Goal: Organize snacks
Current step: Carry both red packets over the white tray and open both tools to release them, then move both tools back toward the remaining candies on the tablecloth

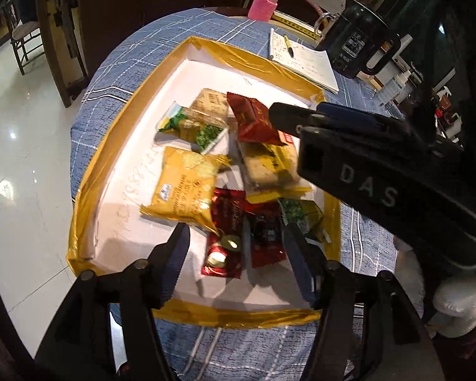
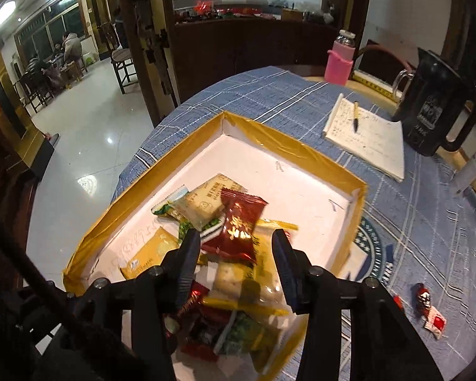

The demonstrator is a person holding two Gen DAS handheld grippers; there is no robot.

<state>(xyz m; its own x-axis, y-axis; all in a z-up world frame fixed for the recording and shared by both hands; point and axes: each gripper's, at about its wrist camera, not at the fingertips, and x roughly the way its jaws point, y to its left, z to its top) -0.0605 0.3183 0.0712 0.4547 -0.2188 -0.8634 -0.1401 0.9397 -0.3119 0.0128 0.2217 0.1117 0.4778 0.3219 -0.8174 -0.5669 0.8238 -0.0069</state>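
Observation:
A shallow white tray [image 1: 206, 54] with a gold-taped rim [image 2: 288, 146] lies on the blue checked tablecloth and holds several snack packets. Among them are a yellow packet [image 1: 184, 187], a red packet [image 1: 254, 120], a green-and-white packet [image 1: 190, 127] and a dark red sweets packet [image 1: 225, 231]. My left gripper [image 1: 238, 247] hangs open just above the dark red packet, gripping nothing. My right gripper [image 2: 236, 247] is open over the red packet [image 2: 238, 222], its pads clear of it. Two small wrapped sweets [image 2: 428, 308] lie on the cloth to the right of the tray.
A notebook with a pen [image 2: 368, 139], a black jug [image 2: 434, 108] and a pink-sleeved bottle [image 2: 339, 63] stand behind the tray. The round table's edge drops to a shiny floor on the left. People sit at a far table [image 2: 63, 54].

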